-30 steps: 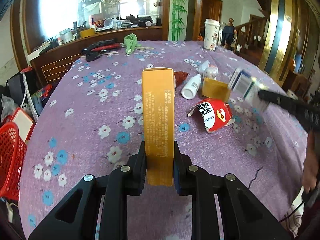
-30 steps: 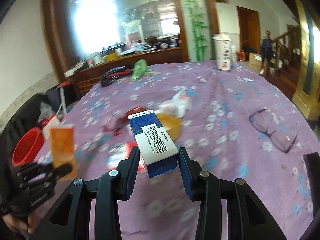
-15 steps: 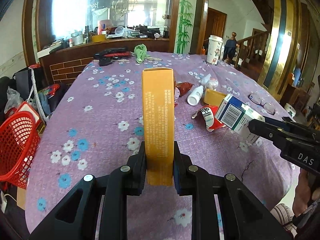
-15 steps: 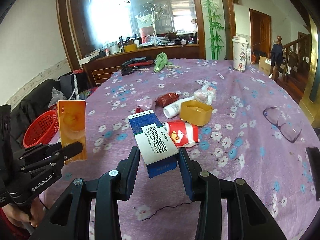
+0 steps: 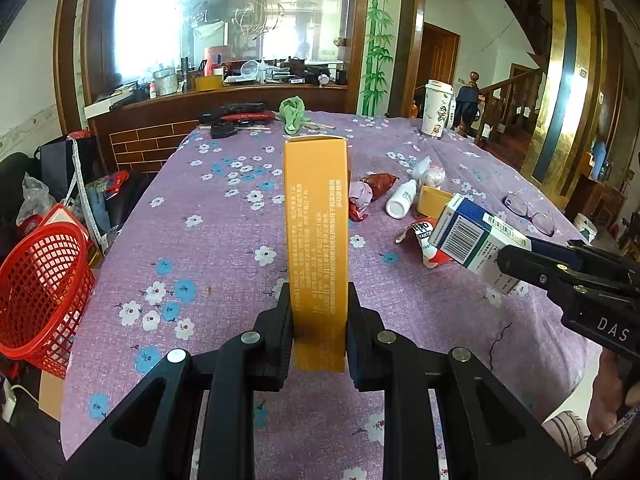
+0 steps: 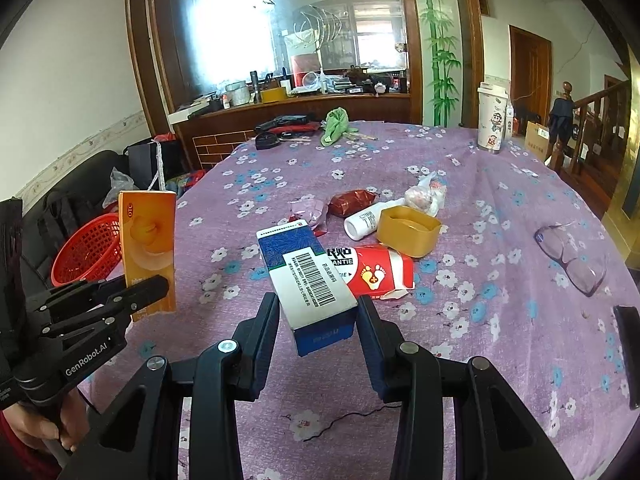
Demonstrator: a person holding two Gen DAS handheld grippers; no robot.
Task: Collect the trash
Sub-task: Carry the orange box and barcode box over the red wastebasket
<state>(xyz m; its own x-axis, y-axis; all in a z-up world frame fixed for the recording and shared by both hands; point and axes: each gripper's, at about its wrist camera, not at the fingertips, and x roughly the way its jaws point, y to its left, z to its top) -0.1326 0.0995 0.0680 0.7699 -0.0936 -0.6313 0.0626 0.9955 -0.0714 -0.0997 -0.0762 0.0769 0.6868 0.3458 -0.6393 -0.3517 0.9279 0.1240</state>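
Observation:
My left gripper is shut on a tall orange box, held upright above the purple flowered tablecloth; the same orange box shows at the left of the right wrist view. My right gripper is shut on a blue-and-white carton with a barcode, seen as the carton at the right of the left wrist view. A red mesh basket stands off the table's left edge. More trash lies mid-table: a red torn packet, a yellow tub, a white bottle.
Glasses lie at the right on the cloth, a dark flat object near the right edge. A white cup, a green cloth and dark tools sit at the far side. A person's hand holds the left gripper.
Both grippers drew back from the trash pile with their boxes held; the table looks farther away and the red basket shows more fully. In the last half second little moved.

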